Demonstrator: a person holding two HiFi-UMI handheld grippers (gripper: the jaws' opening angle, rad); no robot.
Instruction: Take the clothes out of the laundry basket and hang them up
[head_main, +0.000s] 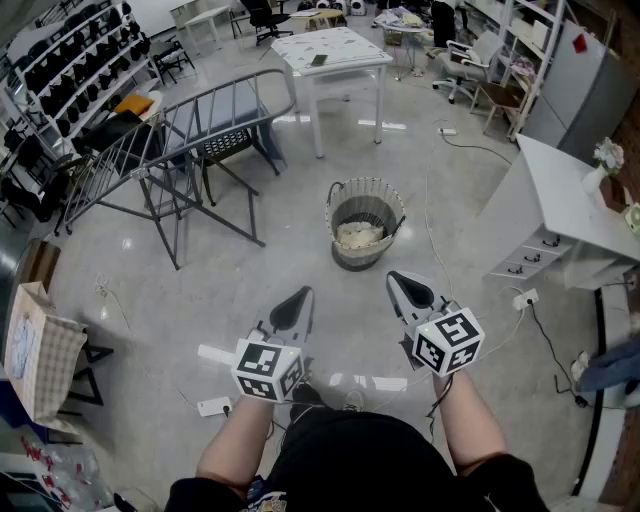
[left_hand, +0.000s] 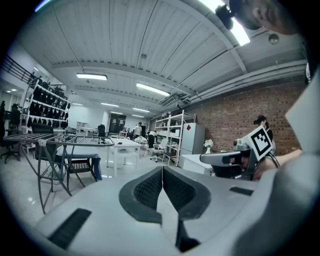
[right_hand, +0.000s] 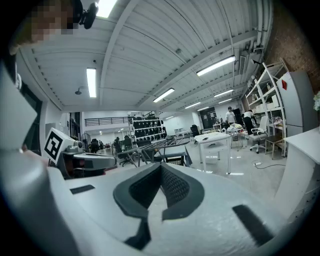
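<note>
Clothes, a pale bundle, are lying at the bottom of the wire laundry basket, which is standing upright on the grey floor, mid-room. Drying rack is standing beyond it to the left, w/ a white table further back. Left gripper and right gripper are hovering side by side near the person, apart from the basket, both pointing toward it. Jaws on each are sitting fully together w/ nothing betw. them.
</note>
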